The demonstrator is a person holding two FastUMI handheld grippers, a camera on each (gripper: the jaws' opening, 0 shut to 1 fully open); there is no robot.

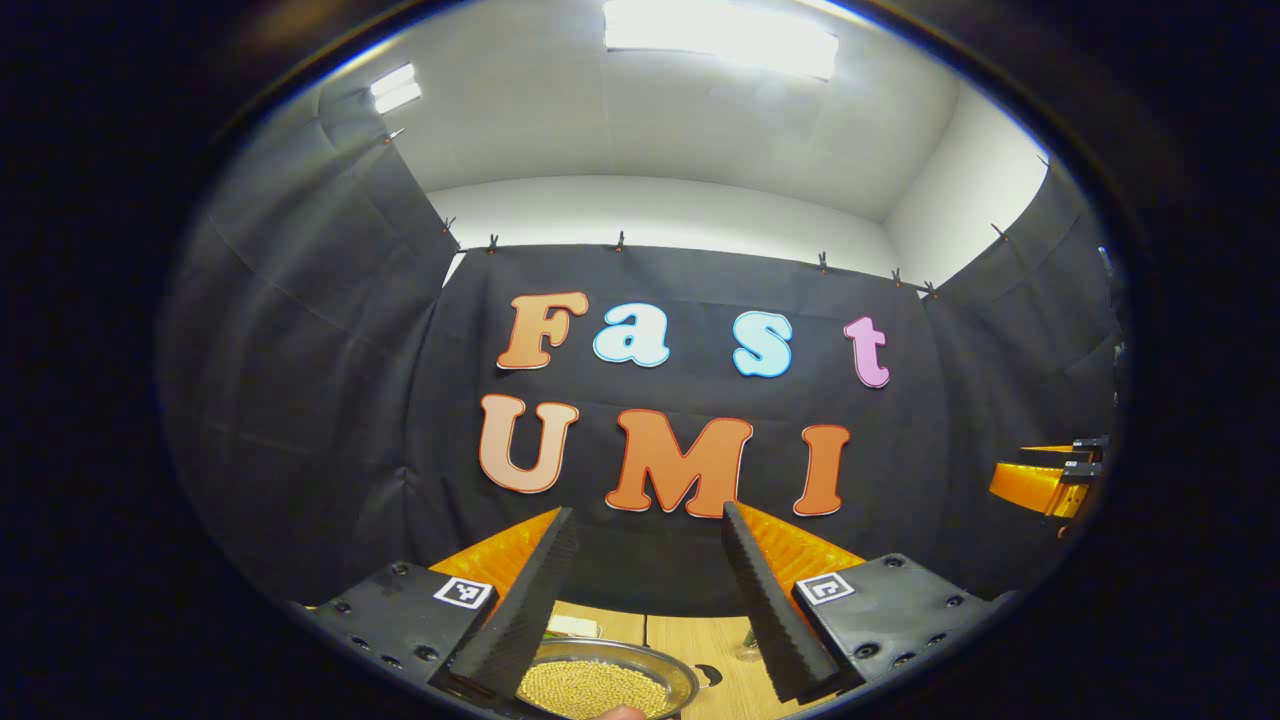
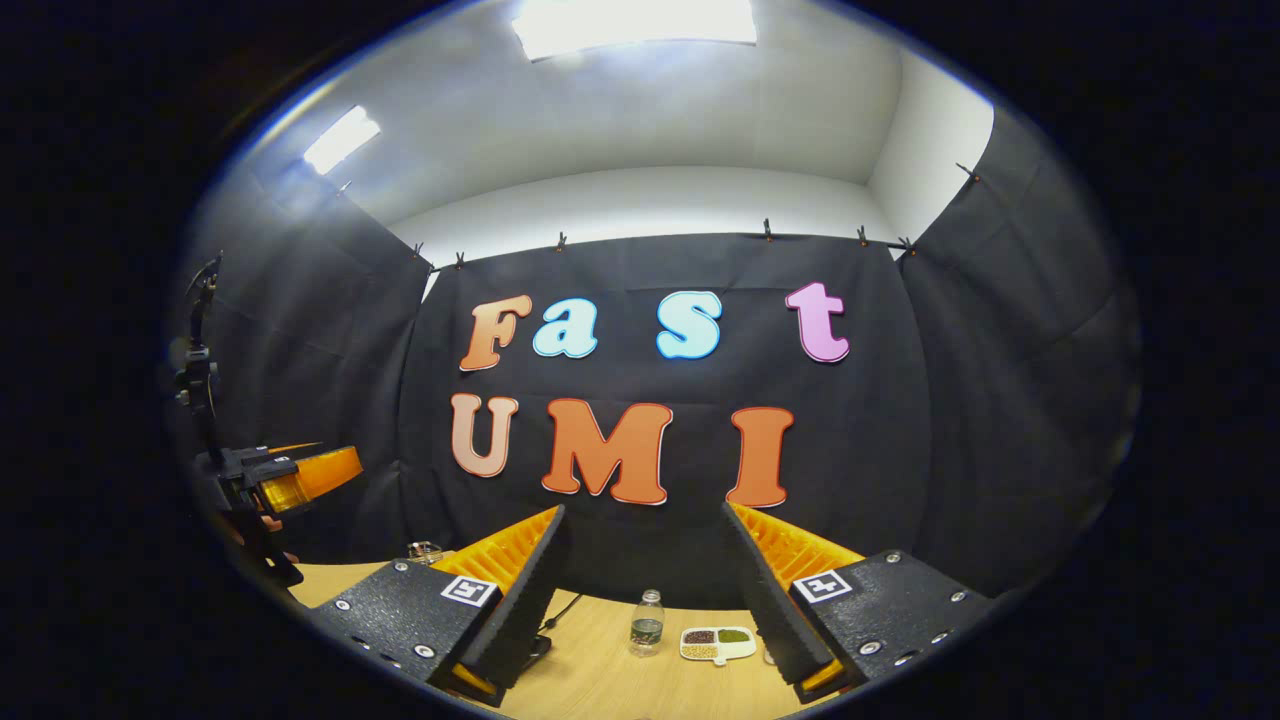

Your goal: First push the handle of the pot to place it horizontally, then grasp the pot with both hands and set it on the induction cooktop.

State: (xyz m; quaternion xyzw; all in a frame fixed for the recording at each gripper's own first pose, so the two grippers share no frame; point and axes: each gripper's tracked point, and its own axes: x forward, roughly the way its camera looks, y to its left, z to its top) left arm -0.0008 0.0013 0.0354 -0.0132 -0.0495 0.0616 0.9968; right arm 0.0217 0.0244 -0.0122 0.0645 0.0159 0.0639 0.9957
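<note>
1. Left tongs (image 1: pixel 648 590) spread wide, empty, raised above the pot (image 1: pixel 600 685) of grains on the surface (image 1: pixel 700 640).
2. Right tongs (image 2: pixel 645 590) likewise spread, empty, above a bottle (image 2: pixel 648 622).
3. Judged: pot ungrasped; every step apparently remains.

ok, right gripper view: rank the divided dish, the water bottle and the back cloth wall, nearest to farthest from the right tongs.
1. Divided dish: on the table between the right tongs, by the right-hand finger.
2. Water bottle: just left of the dish, about as near; too close to call between these two.
3. Back cloth wall: behind the table, clearly farthest.
</note>
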